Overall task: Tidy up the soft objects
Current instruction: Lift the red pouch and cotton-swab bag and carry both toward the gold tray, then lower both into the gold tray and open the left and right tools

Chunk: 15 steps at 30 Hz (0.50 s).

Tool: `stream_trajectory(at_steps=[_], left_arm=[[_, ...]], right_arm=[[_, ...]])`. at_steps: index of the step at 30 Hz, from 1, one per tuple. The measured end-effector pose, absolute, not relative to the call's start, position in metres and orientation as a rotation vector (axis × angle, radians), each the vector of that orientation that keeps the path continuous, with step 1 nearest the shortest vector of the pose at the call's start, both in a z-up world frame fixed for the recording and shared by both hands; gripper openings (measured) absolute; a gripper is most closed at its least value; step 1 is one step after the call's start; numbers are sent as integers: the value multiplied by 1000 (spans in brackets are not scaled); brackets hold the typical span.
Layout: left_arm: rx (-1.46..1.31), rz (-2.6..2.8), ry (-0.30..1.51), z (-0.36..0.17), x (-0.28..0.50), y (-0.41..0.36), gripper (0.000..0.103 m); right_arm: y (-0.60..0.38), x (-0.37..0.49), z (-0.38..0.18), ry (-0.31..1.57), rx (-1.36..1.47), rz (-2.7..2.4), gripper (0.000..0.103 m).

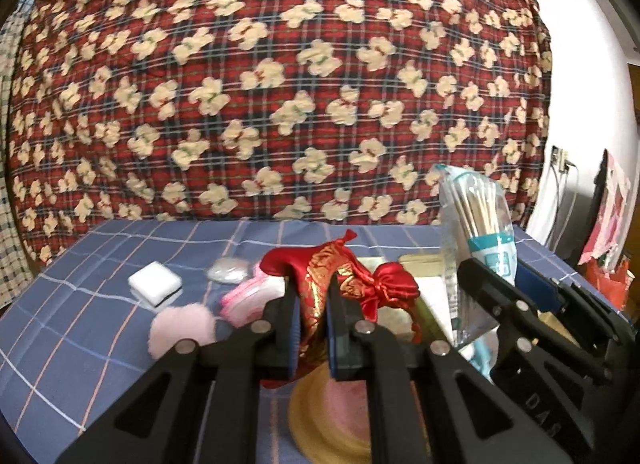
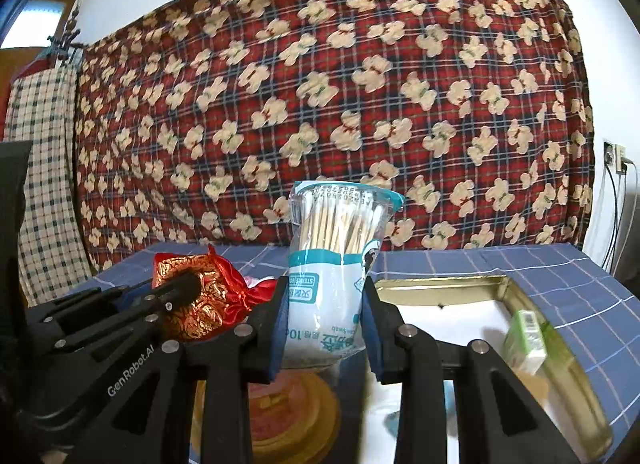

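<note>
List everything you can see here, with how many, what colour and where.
Satin drawstring pouch: one, red and gold, held above the table.
Plastic bag of cotton swabs: one, clear and teal, held upright.
Foam block: one, white, on the blue checked tablecloth.
Fluffy puff: one, pink, near the block.
Shallow tray: one, gold-rimmed, right side.
Small carton: one, green, in the tray.
Bear-print plaid blanket: one, red, hanging behind.
Left tongs: black, shut on the pouch.
Right tongs: black, shut on the bag.
</note>
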State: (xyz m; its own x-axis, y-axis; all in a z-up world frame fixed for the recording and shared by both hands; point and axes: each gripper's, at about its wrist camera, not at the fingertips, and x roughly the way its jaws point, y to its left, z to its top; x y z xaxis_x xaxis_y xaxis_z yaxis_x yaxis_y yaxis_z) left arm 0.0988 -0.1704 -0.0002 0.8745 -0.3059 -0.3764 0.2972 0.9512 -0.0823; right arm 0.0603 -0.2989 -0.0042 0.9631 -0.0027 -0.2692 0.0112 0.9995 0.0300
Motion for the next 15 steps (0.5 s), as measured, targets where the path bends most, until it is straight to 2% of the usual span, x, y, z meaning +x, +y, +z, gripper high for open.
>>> stream_trajectory(at_steps=[15], left_arm=[[37,-465,471,17,106,-256,8]], right_arm=[[-382,60,20,333,55,-88,36]])
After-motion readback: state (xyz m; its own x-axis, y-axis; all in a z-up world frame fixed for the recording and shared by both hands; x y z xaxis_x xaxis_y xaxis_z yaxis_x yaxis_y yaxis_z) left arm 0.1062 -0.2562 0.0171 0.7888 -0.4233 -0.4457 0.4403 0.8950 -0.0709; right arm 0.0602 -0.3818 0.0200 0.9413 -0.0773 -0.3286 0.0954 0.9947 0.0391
